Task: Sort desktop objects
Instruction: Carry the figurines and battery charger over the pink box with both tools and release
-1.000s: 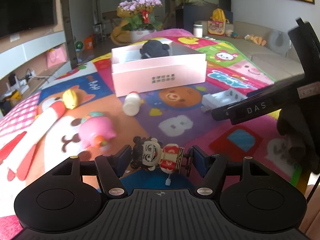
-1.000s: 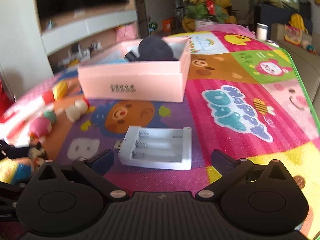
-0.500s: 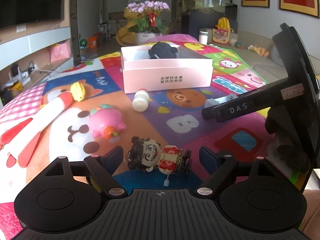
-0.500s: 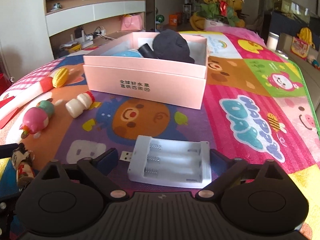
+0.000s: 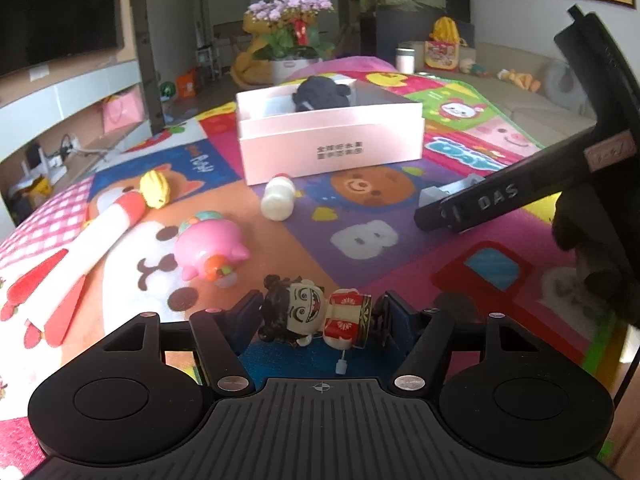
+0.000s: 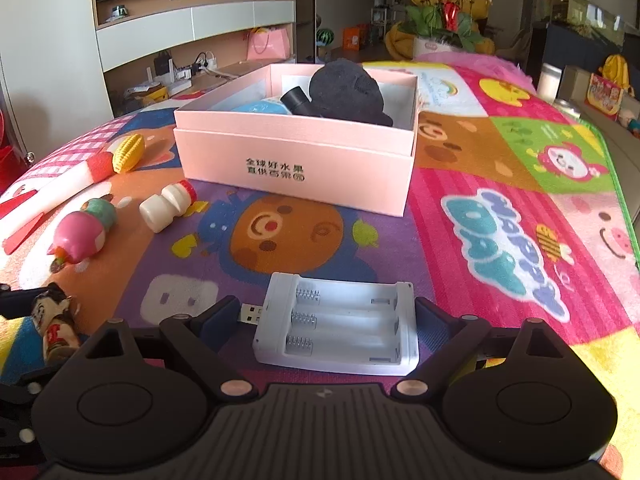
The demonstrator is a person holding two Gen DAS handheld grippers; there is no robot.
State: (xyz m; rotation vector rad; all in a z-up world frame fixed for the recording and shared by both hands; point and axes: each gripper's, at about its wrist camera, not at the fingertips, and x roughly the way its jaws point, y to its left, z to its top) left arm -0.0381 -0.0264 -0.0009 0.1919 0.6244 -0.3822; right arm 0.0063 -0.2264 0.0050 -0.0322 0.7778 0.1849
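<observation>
My left gripper (image 5: pixel 318 314) is shut on a small wind-up doll (image 5: pixel 316 312) with a black-haired head and a red body, lying sideways between the fingers. My right gripper (image 6: pixel 326 322) is open around a white battery charger (image 6: pixel 340 330) with a USB plug; the right finger is at its side and the left finger stands apart from it. The pink open box (image 6: pixel 296 160) holds a black plush and a blue item. It also shows in the left wrist view (image 5: pixel 330 140), beyond the loose toys.
On the colourful play mat lie a pink pig toy (image 5: pixel 210 248), a white bottle (image 5: pixel 278 202), a yellow corn toy (image 5: pixel 156 190) and a red-and-white rocket (image 5: pixel 80 248). The right gripper's body (image 5: pixel 520 192) crosses the left wrist view. A sofa stands at the right.
The left gripper has closed on the doll, after opening wider half a second ago. The right gripper has moved forward, so the charger now sits between its fingers.
</observation>
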